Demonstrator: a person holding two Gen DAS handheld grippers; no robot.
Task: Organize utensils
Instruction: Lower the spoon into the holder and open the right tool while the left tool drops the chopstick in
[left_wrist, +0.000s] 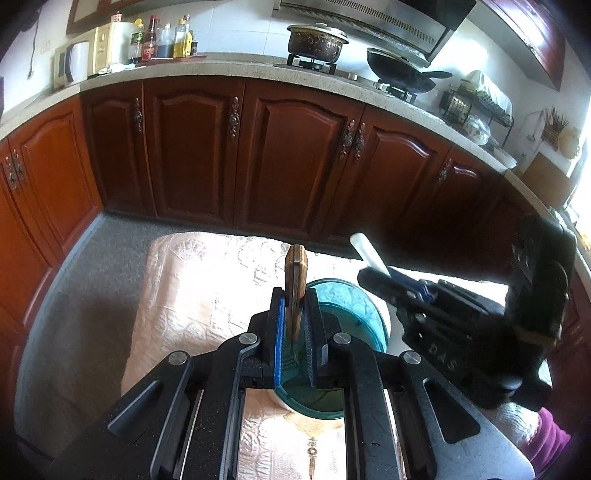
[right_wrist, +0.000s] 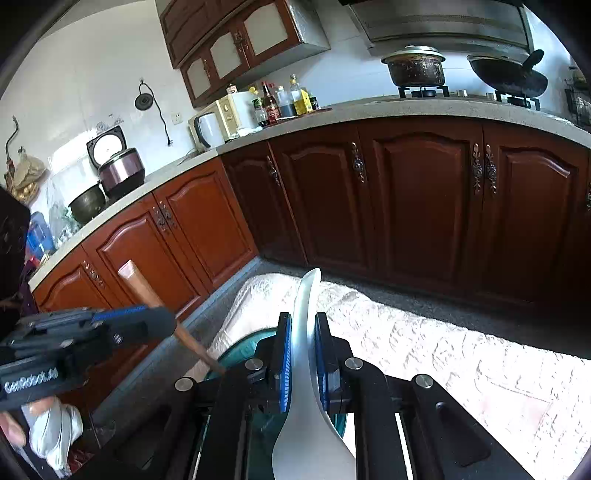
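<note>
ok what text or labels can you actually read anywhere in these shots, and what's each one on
"DAS": raised letters on the black body of the right gripper, left wrist view.
"GenRobot.AI", roughly: blurred white lettering on the black side of the left gripper, right wrist view.
Labels on the glass sauce and oil bottles on the grey stone counter: too small to read.
Nothing legible on the wooden-handled utensil or the white plastic spatula.

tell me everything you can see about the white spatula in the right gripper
The white spatula looks like smooth, glossy plastic: a slim, slightly curved handle widening into a flat paddle blade nearest the camera. The right gripper is shut on it, blue pads pressing both sides of the handle. It stands roughly upright, handle end up, above the teal container on the cloth-covered table. The left wrist view shows its handle end poking out past the gripper.
</note>
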